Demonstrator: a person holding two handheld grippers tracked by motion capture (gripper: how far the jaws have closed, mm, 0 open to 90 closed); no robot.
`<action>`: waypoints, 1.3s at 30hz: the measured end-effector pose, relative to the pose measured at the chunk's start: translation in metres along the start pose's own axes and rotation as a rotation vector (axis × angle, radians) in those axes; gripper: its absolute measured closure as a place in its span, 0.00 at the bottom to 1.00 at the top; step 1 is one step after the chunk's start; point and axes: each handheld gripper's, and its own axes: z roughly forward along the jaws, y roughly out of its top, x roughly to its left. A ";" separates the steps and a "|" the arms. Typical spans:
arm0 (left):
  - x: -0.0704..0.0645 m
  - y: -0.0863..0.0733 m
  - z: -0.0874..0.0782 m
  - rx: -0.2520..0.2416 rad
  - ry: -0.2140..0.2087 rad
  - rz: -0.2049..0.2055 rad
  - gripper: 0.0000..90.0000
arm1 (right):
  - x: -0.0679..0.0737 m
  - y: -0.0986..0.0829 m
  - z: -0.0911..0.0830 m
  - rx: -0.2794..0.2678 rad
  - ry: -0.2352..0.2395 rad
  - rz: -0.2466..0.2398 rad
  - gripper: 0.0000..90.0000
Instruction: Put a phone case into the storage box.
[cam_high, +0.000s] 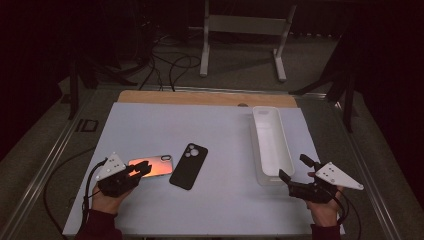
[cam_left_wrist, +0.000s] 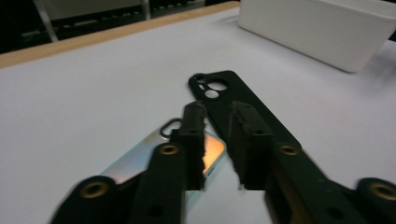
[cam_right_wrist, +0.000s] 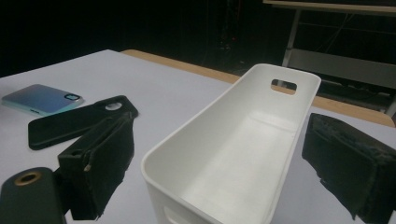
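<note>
Black foam-faced jaws of our left hand-held gripper (cam_high: 141, 168) sit over the near end of the phone (cam_high: 155, 165), which lies flat on the pale worktop (cam_high: 220, 135) with its glossy back up, glowing orange and blue. In the left gripper view the jaws stand a narrow gap apart above the phone's (cam_left_wrist: 154, 158) camera corner; we cannot tell whether they touch it. Just beside the phone, toward the middle, lies the black phone case (cam_high: 189, 165), flat, its camera cutout at the far end. Our right hand-held gripper (cam_high: 295, 167) has its jaws spread wide around the near end of the white tray (cam_high: 272, 145), which stands lengthwise on the right side of the worktop.
</note>
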 end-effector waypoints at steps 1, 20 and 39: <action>-0.001 0.000 0.002 -0.005 -0.013 0.001 0.93 | 0.000 0.000 0.000 0.001 -0.001 -0.001 0.10; -0.009 -0.013 0.042 0.115 -0.060 0.024 1.00 | -0.003 -0.001 -0.002 -0.007 -0.008 0.004 0.10; -0.011 -0.023 0.063 0.218 -0.081 0.053 1.00 | -0.003 0.000 -0.003 -0.013 -0.011 0.005 0.10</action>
